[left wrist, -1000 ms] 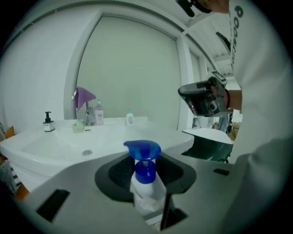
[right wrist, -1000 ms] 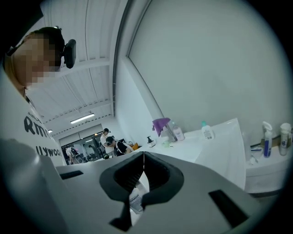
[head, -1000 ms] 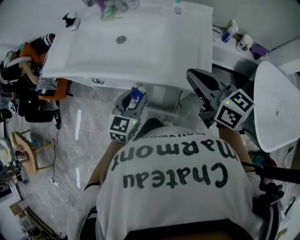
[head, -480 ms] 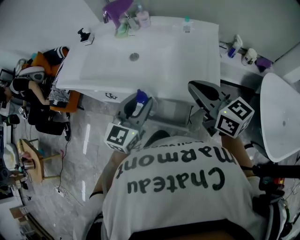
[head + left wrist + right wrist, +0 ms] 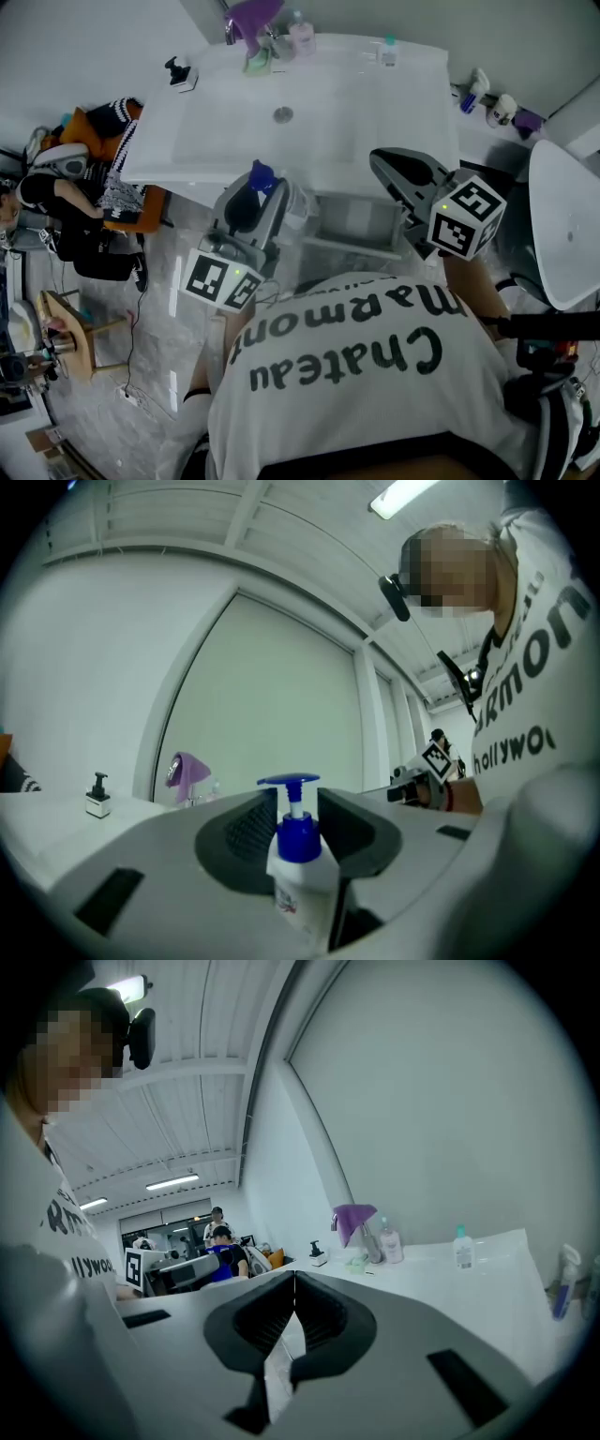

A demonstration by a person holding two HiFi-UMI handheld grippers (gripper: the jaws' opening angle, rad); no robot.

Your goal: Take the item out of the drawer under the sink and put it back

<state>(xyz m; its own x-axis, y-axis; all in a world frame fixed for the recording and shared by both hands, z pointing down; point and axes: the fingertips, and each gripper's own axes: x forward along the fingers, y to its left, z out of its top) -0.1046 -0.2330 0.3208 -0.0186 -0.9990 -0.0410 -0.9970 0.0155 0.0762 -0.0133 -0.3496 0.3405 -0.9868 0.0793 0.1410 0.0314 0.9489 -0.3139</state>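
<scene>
A white pump bottle with a blue pump head (image 5: 261, 175) (image 5: 298, 841) stands upright between the jaws of my left gripper (image 5: 255, 192) (image 5: 292, 822), which is shut on it. The bottle hangs in the air at the front edge of the white sink (image 5: 281, 112), left of the open drawer (image 5: 361, 225) under it. My right gripper (image 5: 386, 164) (image 5: 292, 1283) is over the drawer's right side by the sink edge, shut, with nothing between its jaws.
A purple cloth (image 5: 251, 14) hangs on the tap, with small bottles (image 5: 389, 49) along the sink's back and a black dispenser (image 5: 178, 70) at its left corner. Spray bottles (image 5: 469, 89) and a white rounded fixture (image 5: 567, 225) stand to the right. People sit at the left (image 5: 56, 187).
My left gripper has risen with the bottle from below the sink to the height of its front edge. The right gripper has shifted a little sideways and stays shut.
</scene>
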